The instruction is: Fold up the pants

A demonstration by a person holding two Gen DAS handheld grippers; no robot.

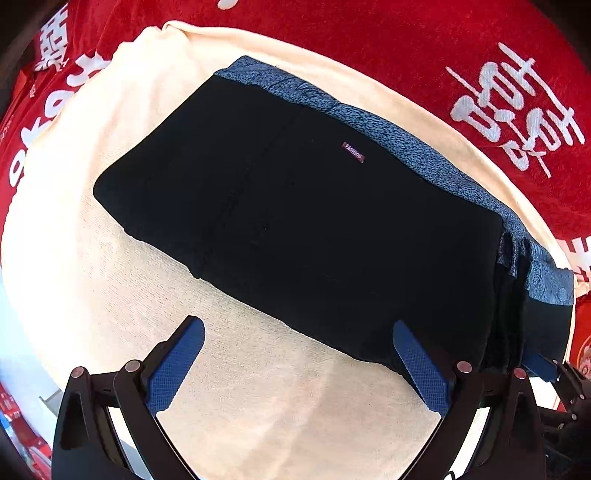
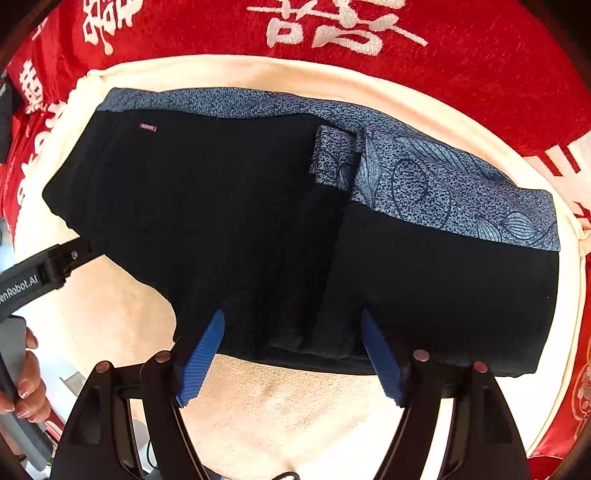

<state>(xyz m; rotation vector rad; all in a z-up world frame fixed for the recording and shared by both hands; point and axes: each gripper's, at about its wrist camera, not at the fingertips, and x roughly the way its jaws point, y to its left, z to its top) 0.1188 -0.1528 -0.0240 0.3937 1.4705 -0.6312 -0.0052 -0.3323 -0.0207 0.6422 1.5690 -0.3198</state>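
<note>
With both the left gripper (image 1: pixel 297 330) and right gripper (image 2: pixel 291 325) spread and empty over the folded pants (image 2: pixel 258 221) on the cream towel (image 1: pixel 258 398), we'd pinch its soft, limp (likely light) near edge.

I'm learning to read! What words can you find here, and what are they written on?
"FASHION" on the small tag sewn on the black pants.
"enRobot.AI", its start cut off, on the left tongs' black handle.
Large white characters on the red cloth: decorative Chinese script, which I cannot read with certainty.
Smaller white print at the red cloth's left edge: too warped to read.
</note>
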